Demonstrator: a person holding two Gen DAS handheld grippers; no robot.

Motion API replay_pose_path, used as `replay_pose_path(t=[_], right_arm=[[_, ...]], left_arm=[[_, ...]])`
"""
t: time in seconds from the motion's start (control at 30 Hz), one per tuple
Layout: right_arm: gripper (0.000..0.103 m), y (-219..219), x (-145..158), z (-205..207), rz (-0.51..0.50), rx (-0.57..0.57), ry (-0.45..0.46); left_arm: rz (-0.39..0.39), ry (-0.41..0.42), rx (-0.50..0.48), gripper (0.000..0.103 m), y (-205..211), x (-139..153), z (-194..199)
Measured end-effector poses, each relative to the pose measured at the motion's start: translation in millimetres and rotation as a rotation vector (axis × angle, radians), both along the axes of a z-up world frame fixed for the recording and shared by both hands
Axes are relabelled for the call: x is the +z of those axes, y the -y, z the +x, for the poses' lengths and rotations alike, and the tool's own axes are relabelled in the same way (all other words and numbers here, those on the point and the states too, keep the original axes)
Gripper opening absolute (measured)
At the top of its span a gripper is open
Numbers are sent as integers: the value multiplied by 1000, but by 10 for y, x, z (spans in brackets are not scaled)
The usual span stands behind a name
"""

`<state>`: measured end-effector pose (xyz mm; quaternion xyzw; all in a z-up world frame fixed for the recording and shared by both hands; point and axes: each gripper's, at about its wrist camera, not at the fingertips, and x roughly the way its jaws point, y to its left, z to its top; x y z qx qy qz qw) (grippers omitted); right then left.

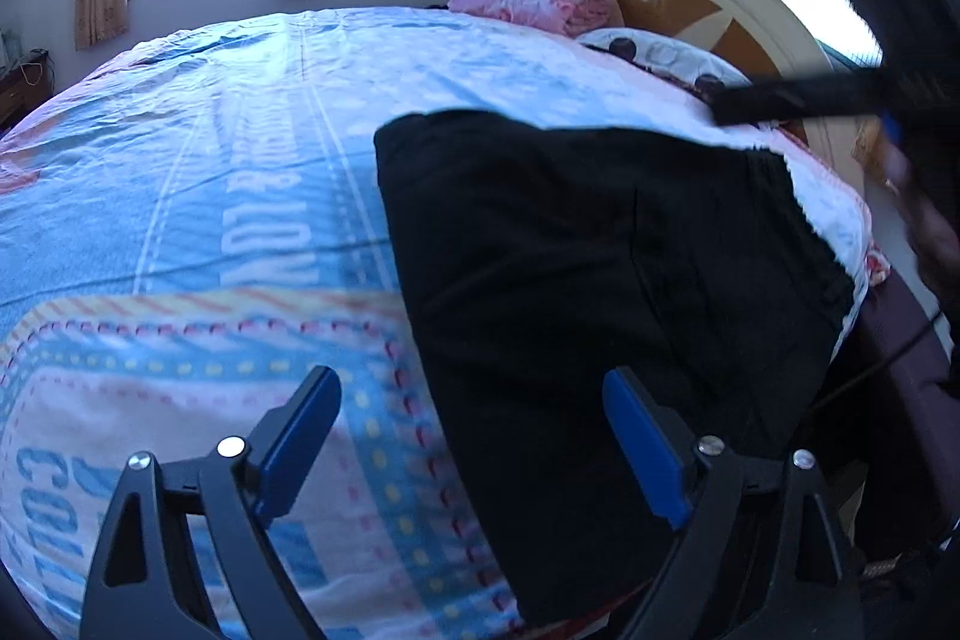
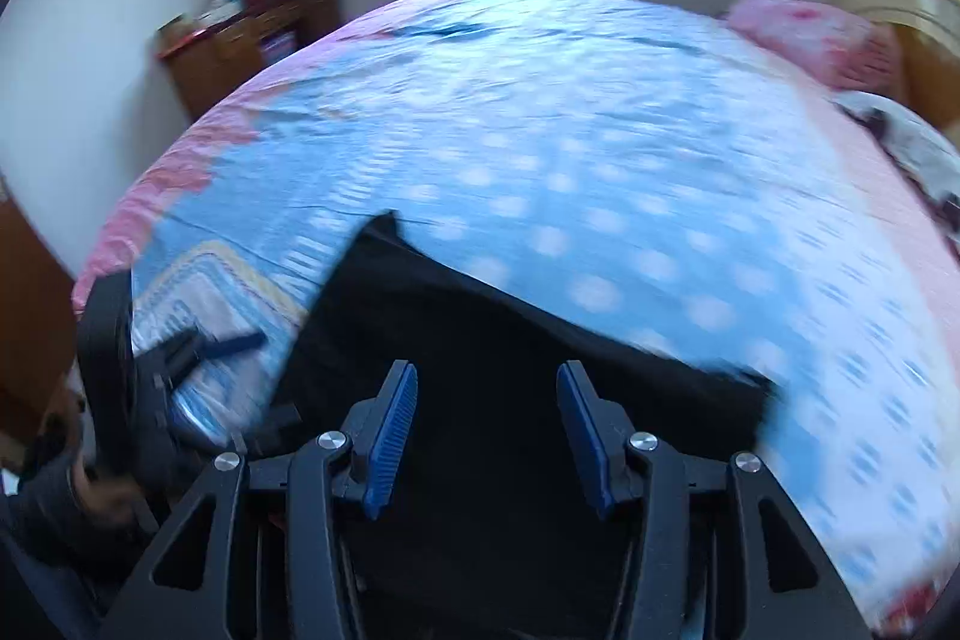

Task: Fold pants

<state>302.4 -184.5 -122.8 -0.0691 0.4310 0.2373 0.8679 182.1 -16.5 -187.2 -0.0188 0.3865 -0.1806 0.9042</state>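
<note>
On the left, the left claw (image 1: 471,436) hangs over the near side of the bed (image 1: 198,196), its blue pads spread wide with nothing between them. One finger is above the patterned bedcover, the other above the black pants (image 1: 576,268). So the left edge of the pants runs up between the two fingers, away from the claw toward the far side of the bed.

The pants lie flat on the bedcover as one dark block, apparently already doubled over. Their long axis runs from the near bed edge, where the cloth hangs slightly over, up to a squared far corner. The gathered waistband sits on the right side, near the white lace border of the cover.

Further right, the right claw (image 2: 486,436) is seen in its own view directly above the near part of the pants (image 2: 480,340). Its pads stand partly apart and nothing is pinched between them; black cloth shows below the gap, not in it. This view is motion-blurred. In the left view the right claw (image 1: 798,100) appears as a dark smear past the far right corner of the pants, near the pillows.

My reading: the next fold turns on which end gets lifted. The left claw is nearer the near left edge, the right claw nearer the waistband side, so each would take its own side and carry the cloth along the long axis.
</note>
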Motion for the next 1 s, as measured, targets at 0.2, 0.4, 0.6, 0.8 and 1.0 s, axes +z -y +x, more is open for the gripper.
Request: replay_pose_path(t=[0.2,0.4,0.6,0.8,1.0], right_arm=[[51,-619,-545,554,-24,53,-172],[51,-637,-653,598,-88,56,-192],[51,-793,-301,586,53,116,-122],[51,-1032,-814,905,0,101,-265],[51,-752,-620,734,92,67,-199]], left_arm=[[9,-8,-6,96,39,-84,27],[1,-1,-12,98,12,-91,66],[7,9,-10,100,9,-105,61],[15,5,-1,102,22,-120,40],[30,-7,13,103,49,-91,40]])
